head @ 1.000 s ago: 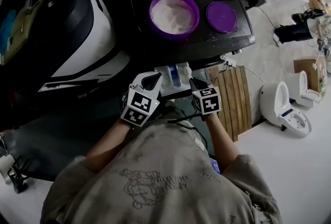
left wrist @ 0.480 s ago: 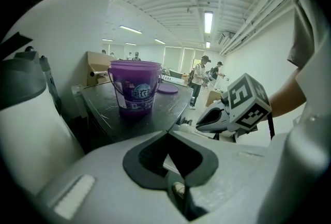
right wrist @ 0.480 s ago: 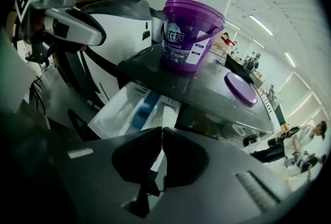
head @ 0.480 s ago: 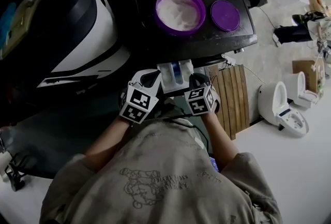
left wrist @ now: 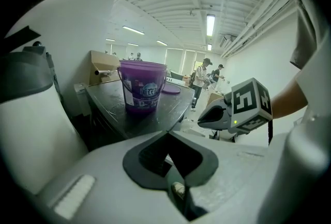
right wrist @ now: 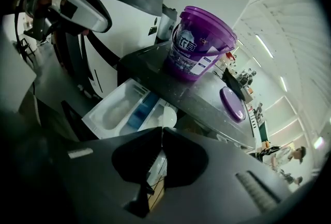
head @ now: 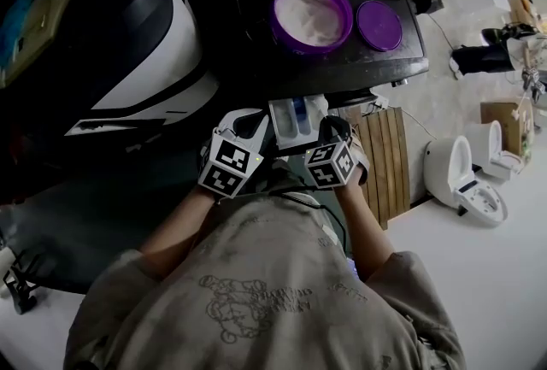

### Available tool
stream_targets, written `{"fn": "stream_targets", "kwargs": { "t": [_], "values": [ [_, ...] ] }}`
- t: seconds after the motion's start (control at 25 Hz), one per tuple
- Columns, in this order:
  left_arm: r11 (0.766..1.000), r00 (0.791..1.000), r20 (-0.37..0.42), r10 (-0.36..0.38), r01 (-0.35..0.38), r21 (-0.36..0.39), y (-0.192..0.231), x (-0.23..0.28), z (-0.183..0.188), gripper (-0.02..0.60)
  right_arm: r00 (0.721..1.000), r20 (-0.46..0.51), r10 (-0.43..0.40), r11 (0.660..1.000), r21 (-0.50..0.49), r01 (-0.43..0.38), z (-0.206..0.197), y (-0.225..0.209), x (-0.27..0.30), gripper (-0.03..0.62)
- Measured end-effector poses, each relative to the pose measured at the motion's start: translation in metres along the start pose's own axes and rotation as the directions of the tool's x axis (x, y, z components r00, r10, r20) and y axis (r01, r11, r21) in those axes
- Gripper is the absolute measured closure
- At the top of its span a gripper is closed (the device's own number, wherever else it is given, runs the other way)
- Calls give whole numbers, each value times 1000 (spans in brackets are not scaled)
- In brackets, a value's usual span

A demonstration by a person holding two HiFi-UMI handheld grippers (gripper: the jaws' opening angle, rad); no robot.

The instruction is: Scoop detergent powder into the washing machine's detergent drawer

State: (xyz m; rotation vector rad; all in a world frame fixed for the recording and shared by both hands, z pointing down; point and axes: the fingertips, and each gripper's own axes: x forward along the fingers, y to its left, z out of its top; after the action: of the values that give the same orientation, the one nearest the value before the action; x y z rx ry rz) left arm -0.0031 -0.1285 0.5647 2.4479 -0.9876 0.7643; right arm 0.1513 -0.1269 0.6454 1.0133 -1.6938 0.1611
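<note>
The white detergent drawer (head: pixel 293 122) stands pulled out of the washer's front, with a blue insert in its middle (right wrist: pixel 138 113). My right gripper (right wrist: pixel 159 132) is shut on the handle of a white scoop (right wrist: pixel 167 114), whose bowl hangs over the drawer's right compartment. In the head view that gripper (head: pixel 331 132) sits at the drawer's right edge. My left gripper (head: pixel 255 132) is at the drawer's left edge, shut with nothing held (left wrist: pixel 168 140). The purple detergent bucket (head: pixel 312 15), full of white powder, stands open on the dark washer top.
The purple lid (head: pixel 379 25) lies right of the bucket on the dark top (head: pixel 256 61). A large white and black machine (head: pixel 154 52) stands to the left. A wooden slatted panel (head: pixel 386 163) and a white toilet-shaped unit (head: pixel 466 180) are on the right.
My right gripper has drawn in to the left against the drawer's side. The left gripper has barely moved. The head view has shifted, so the bucket sits further right in it.
</note>
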Motion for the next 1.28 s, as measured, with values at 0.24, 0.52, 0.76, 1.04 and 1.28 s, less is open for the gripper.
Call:
{"fn": "stream_targets", "kwargs": {
  "t": [0.24, 0.52, 0.76, 1.04, 1.28],
  "values": [
    [1000, 1000, 17, 3, -3, 7, 9, -12, 1, 581, 997, -34, -69, 998, -16, 69, 1, -1, -5, 559],
    [1000, 999, 31, -11, 10, 21, 8, -25, -1, 581, 994, -39, -104, 995, -8, 104, 6, 2, -14, 559],
    [999, 999, 36, -16, 14, 38, 4, -36, -6, 581, 990, -38, -137, 991, -3, 137, 9, 2, -23, 559],
    [999, 999, 39, -6, 5, 35, -3, -48, -11, 581, 988, -56, -143, 990, -27, 141, 8, 2, -26, 559],
    [999, 999, 37, -6, 5, 32, -8, -53, -15, 581, 995, -55, -84, 995, 49, 87, 2, 5, -30, 559]
  ]
}}
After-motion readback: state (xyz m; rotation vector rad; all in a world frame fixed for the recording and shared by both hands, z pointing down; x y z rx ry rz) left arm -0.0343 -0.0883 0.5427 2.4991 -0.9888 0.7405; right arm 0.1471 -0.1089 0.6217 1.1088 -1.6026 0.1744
